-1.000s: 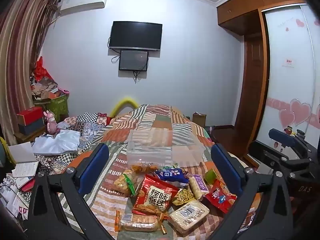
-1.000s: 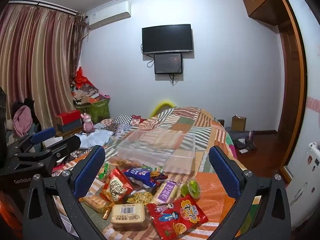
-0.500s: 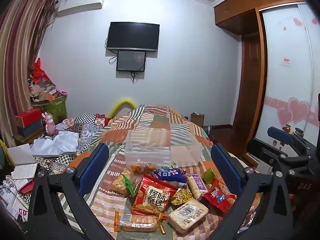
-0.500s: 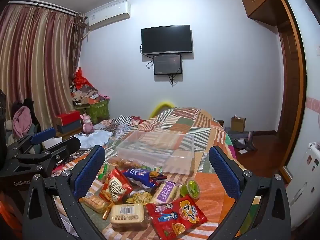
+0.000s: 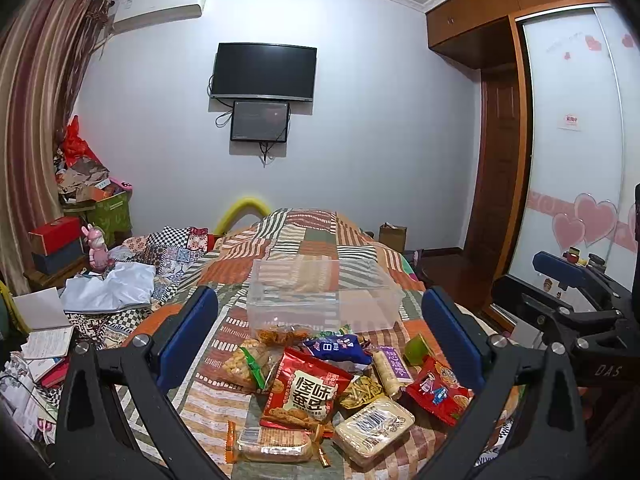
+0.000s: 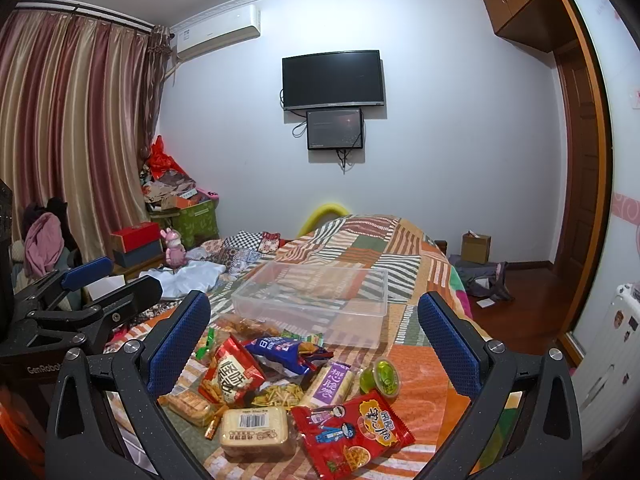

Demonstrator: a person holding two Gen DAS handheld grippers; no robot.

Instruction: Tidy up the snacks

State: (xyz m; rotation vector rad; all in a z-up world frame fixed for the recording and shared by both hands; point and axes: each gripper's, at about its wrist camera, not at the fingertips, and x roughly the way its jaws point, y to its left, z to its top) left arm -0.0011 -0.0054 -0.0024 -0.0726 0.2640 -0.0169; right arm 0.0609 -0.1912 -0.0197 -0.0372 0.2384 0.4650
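Snacks lie in a loose heap on the quilt-covered bed (image 5: 224, 396), low in the centre of both frames. In the left wrist view, from left to right: a peanut bag (image 5: 244, 366), a wrapped bar (image 5: 274, 444) at the bottom, a red bag (image 5: 304, 394), a blue bag (image 5: 336, 350), a pale block (image 5: 374, 424), a purple pack (image 5: 392, 366), a green cup (image 5: 416, 350) and a red cartoon bag (image 5: 438, 390). Behind the heap, mid-frame, stands a clear bin (image 5: 320, 300), touching the far snacks. The left tool (image 5: 320, 332) hangs above the heap, blue pads spread wide, holding nothing. The right tool (image 6: 314, 330) is likewise wide open and empty, with the cartoon bag (image 6: 352, 430) lowest between its pads.
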